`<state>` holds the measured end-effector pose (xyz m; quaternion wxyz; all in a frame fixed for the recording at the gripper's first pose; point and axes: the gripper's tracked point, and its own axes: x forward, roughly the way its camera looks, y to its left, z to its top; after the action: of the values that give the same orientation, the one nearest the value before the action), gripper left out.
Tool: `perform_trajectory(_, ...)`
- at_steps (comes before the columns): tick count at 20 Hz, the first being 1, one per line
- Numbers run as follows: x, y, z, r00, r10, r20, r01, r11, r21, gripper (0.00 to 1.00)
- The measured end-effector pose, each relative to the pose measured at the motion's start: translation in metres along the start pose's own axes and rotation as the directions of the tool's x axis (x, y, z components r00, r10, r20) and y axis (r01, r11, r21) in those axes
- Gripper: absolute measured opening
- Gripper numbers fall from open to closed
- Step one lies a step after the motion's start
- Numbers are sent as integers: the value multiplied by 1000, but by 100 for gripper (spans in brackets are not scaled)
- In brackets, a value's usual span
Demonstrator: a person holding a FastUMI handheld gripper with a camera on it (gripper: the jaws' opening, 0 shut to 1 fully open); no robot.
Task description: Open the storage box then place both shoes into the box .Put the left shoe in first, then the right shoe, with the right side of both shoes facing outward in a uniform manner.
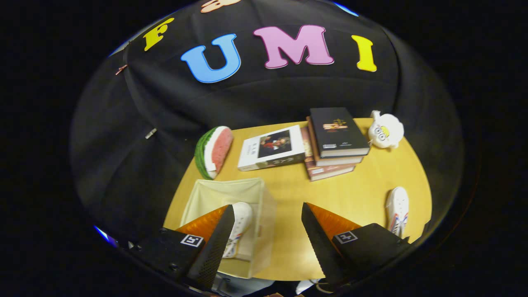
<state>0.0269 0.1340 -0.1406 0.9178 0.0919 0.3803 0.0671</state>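
Above the desk (330,189) the claw (268,231) is held spread and empty, one shoe (238,227) lying in the open storage box (231,194) by its left finger, the other shoe (398,210) well off right.

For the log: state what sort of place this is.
Likely a staged recording booth: a black cloth wall backs a small wooden table with props, a toy watermelon slice and stacked books. The gripper is open.
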Motion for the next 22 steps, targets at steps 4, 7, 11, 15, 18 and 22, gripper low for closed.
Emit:
perform_trajectory(4, -21, -99, -7, 995, -95, 8, 95, 995, 25, 99)
perform_trajectory(7, -27, -172, -18, 990, -136, -26, 138, 987, 87, 99)
perform_trajectory(11, -34, -265, -40, 980, -178, -91, 190, 970, 152, 99)
perform_trajectory(15, -28, -331, -70, 969, -173, -176, 205, 960, 190, 99)
perform_trajectory(18, -14, -361, -98, 961, -141, -240, 194, 958, 213, 99)
perform_trajectory(22, 8, -384, -137, 935, -85, -344, 175, 955, 240, 99)
